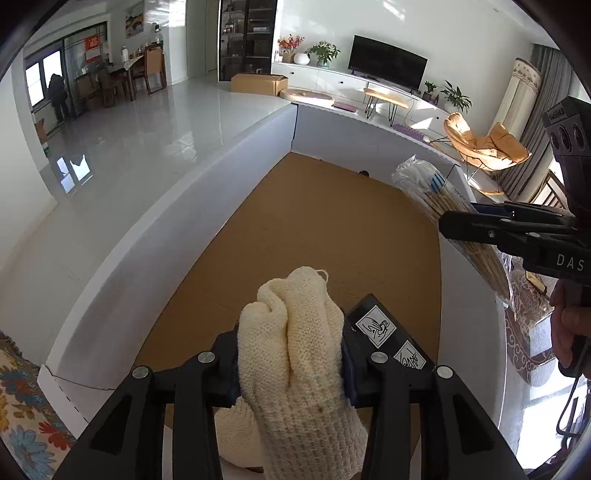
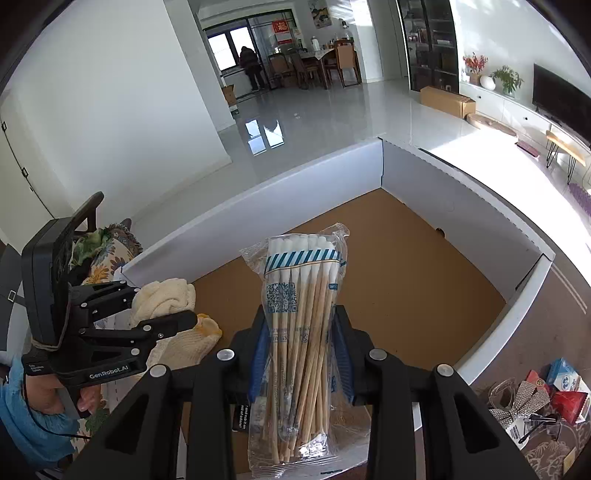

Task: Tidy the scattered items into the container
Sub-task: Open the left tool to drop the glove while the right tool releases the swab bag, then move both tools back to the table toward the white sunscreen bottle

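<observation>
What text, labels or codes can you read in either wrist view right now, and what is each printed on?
"GenRobot.AI": black body of the left gripper, right wrist view.
"DAS": black body of the right gripper, cut off at the frame edge, left wrist view.
QR code and small blue print: clear plastic pack of wooden cotton swabs; too small to read.
Two white stickers with scribbled marks: flat black box; unreadable.
Red sign on the far glass door: blurred.

Cream knit glove (image 1: 291, 332) and bagged swabs (image 2: 301, 332) — held over box (image 2: 258, 199).
</observation>
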Available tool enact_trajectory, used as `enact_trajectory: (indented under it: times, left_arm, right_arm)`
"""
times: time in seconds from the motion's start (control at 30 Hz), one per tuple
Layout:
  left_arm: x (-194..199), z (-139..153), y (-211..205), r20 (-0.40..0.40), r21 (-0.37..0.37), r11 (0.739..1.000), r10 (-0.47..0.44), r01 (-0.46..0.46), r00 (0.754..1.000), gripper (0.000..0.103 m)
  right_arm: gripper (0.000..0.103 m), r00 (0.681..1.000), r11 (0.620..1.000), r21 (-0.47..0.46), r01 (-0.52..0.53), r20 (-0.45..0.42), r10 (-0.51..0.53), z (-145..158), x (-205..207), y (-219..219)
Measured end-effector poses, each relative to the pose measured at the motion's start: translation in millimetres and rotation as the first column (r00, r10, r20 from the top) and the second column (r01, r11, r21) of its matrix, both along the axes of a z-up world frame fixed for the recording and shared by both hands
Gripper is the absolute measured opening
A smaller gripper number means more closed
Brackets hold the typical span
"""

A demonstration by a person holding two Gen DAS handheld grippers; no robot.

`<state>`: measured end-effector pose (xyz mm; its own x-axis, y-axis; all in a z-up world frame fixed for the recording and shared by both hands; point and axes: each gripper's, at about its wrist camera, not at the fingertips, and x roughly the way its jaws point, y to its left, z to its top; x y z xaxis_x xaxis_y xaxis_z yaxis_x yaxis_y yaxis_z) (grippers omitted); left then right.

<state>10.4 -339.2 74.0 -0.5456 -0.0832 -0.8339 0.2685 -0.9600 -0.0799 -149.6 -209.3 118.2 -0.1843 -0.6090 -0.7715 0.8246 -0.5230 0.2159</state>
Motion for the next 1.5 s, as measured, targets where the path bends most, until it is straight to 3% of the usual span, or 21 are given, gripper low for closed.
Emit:
enact_trajectory:
  times: [0.03,0.07,0.1,0.17,0.27,0.47,0.53,0.67,0.83,1.03,1.13,1.2,1.23,1.33,1.43,1.5]
  left_arm:
    - [-1.7,-2.9,2.2,0.018,-0.011,1.0,-0.013,0.013,1.0,0.067]
    - [-2.3,-4.7,5.2,0.03,-0.029,0.999,-0.029,0.03,0.999,0.089]
    - [-1.8,-5.1,8.4,0.031,-0.048,0.998,-0.046,0.048,0.998,0.094]
    - [1.6,-1.3,14.9,0.023,-0.07,0.994,-0.08,0.082,0.997,0.095]
    - [1.1,-3.6,35.9,0.035,-0.136,0.975,-0.171,0.174,0.985,0.097]
    - [-2.2,-12.4,74.5,0.117,-0.293,0.908,-0.276,0.299,0.954,0.097]
    - [-1.7,-11.7,72.9,0.114,-0.295,0.913,-0.261,0.283,0.959,0.097]
    - [1.9,-7.3,67.6,0.089,-0.219,0.946,-0.224,0.239,0.97,0.097]
    - [0.1,-8.5,75.4,0.087,-0.282,0.933,-0.206,0.223,0.975,0.097]
    - [0.4,-2.0,58.5,0.022,-0.218,0.962,-0.166,0.167,0.986,0.097]
    - [16.0,17.5,64.6,-0.086,-0.25,0.962,-0.135,0.109,0.987,0.097]
    - [26.4,36.0,79.8,-0.159,-0.248,0.962,-0.152,0.11,0.975,0.097]
    - [29.9,45.2,90.6,-0.19,-0.246,0.962,-0.172,0.123,0.967,0.097]
    - [35.7,69.2,138.4,-0.258,-0.233,0.948,-0.275,0.216,0.926,0.1]
    - [32.2,76.6,198.7,-0.271,-0.207,0.913,-0.399,0.351,0.876,0.103]
    - [22.5,63.6,240.4,-0.239,-0.155,0.878,-0.478,0.453,0.845,0.103]
  right_arm:
    - [0.04,1.0,1.0,0.02,0.015,0.008,-0.015,-11.3,-4.2,-3.3]
    - [0.052,0.999,0.999,0.039,0.032,0.02,-0.033,-21.8,-8.5,-4.4]
    - [0.061,0.998,0.998,0.047,0.046,0.03,-0.047,-30.3,-11.5,-3.7]
    - [0.07,0.998,0.996,0.068,0.061,0.017,-0.062,-43.1,-13.1,-0.7]
    - [0.076,0.997,0.993,0.107,0.038,-0.073,-0.031,-52.2,-1.7,2.5]
    - [0.077,0.986,0.991,0.136,-0.012,-0.16,0.034,-58.3,12.4,6.6]
    - [0.077,0.983,0.99,0.139,-0.025,-0.177,0.05,-58.8,13.5,10.0]
    - [0.077,0.977,0.988,0.148,-0.048,-0.199,0.077,-60.6,18.3,16.3]
    - [0.077,0.963,0.985,0.159,-0.066,-0.249,0.105,-59.3,28.1,26.1]
    - [0.079,0.984,0.999,-0.043,0.018,-0.179,-0.025,-28.1,21.8,72.8]
    - [0.093,0.973,0.979,-0.151,0.133,-0.168,-0.159,-11.0,24.8,135.6]
    - [0.103,0.949,0.952,-0.186,0.245,-0.153,-0.274,-12.2,28.4,192.6]
    - [0.103,0.93,0.935,-0.178,0.307,-0.152,-0.334,-17.2,29.1,223.0]
    - [0.103,0.862,0.874,-0.069,0.481,-0.145,-0.486,-50.4,25.2,310.3]
    - [0.103,0.78,0.784,0.039,0.619,-0.139,-0.61,-80.2,27.1,390.2]
    - [0.103,0.735,0.734,0.068,0.676,-0.141,-0.663,-89.9,33.0,430.5]
